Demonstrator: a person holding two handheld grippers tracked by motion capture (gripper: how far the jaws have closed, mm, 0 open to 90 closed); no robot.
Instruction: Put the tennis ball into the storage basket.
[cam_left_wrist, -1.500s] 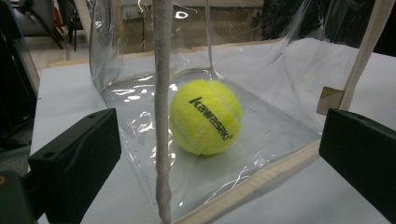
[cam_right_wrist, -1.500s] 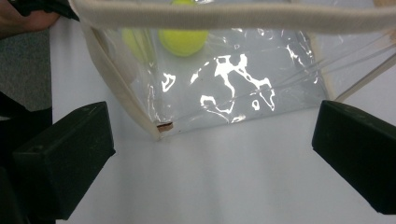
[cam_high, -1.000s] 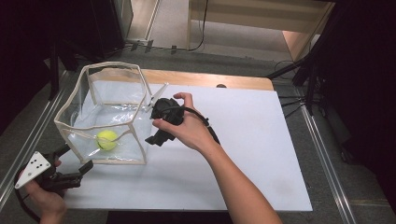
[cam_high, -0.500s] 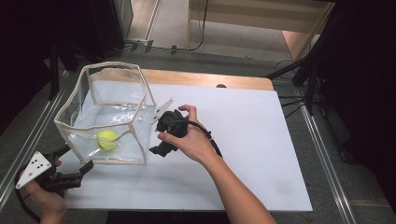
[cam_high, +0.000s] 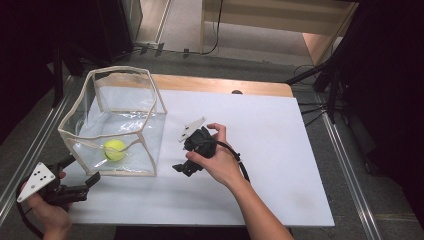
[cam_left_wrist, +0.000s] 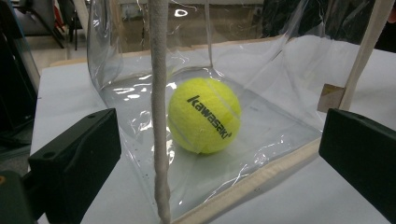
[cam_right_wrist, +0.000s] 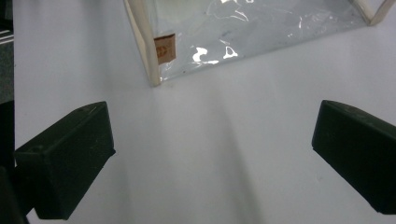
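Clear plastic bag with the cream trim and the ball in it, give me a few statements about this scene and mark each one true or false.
1. The yellow tennis ball lies inside the clear plastic bag with cream fabric trim. True.
2. The left gripper is clamped on the ball. False: its jaws are open, outside the bag.
3. The right gripper has open jaws above the white table surface. True.
4. The ball's black lettering reads "Wilson". False: it reads "kawasaki".
5. The bag lies flat and folded. False: it stands open.
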